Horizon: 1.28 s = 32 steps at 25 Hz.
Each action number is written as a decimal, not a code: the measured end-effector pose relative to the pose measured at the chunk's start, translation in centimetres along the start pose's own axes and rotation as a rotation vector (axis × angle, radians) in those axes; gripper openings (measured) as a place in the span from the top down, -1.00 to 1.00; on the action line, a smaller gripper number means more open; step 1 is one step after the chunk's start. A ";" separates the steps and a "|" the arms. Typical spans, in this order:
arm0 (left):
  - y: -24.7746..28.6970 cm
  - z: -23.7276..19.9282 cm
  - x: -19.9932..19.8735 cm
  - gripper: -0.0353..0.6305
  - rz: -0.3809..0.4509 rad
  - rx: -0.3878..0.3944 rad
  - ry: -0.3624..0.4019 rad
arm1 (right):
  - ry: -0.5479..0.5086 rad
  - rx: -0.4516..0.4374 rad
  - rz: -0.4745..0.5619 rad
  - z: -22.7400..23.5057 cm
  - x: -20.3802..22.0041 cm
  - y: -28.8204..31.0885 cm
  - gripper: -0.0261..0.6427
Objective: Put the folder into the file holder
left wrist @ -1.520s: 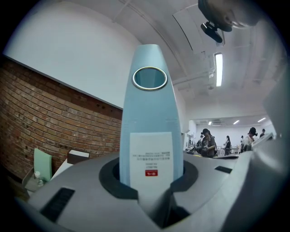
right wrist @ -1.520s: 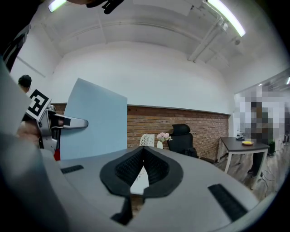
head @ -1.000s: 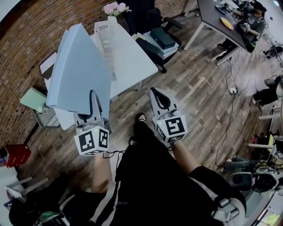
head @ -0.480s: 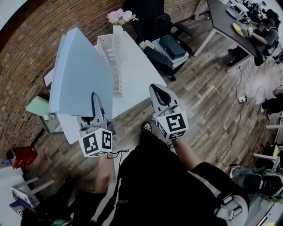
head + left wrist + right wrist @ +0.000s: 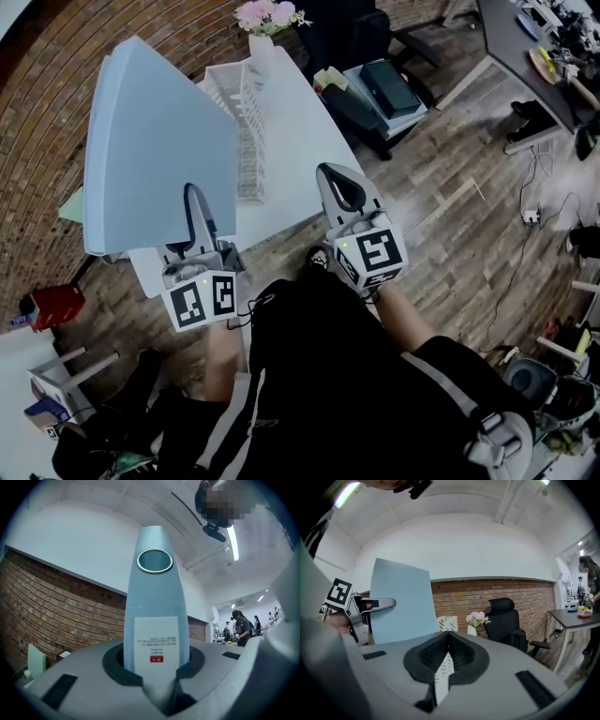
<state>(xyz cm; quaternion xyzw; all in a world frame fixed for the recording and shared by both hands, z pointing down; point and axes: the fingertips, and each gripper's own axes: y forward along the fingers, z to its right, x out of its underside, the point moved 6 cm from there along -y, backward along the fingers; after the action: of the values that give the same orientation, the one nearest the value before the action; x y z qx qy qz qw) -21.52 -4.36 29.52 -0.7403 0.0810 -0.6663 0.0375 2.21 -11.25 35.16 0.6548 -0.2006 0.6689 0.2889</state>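
The blue folder [image 5: 155, 159] is pinched at its spine between the jaws of the left gripper [image 5: 193, 204] and held upright over the left part of the white table [image 5: 305, 141], beside the file holder [image 5: 246, 112] standing on it. The jaws of the right gripper [image 5: 338, 180] are pressed together on nothing, at the table's near edge.

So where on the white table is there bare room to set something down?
Free: the white tabletop strip between the white mesh file holder and the table's edge on the chair side. Crowded: the far end, where the white vase of pink flowers stands by the holder. Left of the holder, the held light blue folder hides the surface.
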 end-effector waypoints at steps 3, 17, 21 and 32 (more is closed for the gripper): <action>1.0 0.3 0.4 0.50 0.009 -0.002 0.019 | 0.034 -0.011 -0.015 0.8 0.9 1.1 0.90; 4.5 0.0 4.9 0.50 0.007 0.010 -0.026 | 0.035 -0.041 -0.085 2.3 4.1 4.2 0.90; 5.1 0.1 5.2 0.50 0.015 0.028 -0.014 | 0.023 -0.057 -0.091 1.9 4.1 4.7 0.90; 7.9 0.0 6.3 0.49 -0.001 0.052 -0.029 | 0.018 -0.038 -0.107 3.3 4.0 6.8 0.90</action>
<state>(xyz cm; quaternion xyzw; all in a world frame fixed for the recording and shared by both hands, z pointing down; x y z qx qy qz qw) -21.48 -13.24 34.37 -0.7488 0.0628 -0.6573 0.0578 0.34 -18.02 40.08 0.6529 -0.1754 0.6545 0.3385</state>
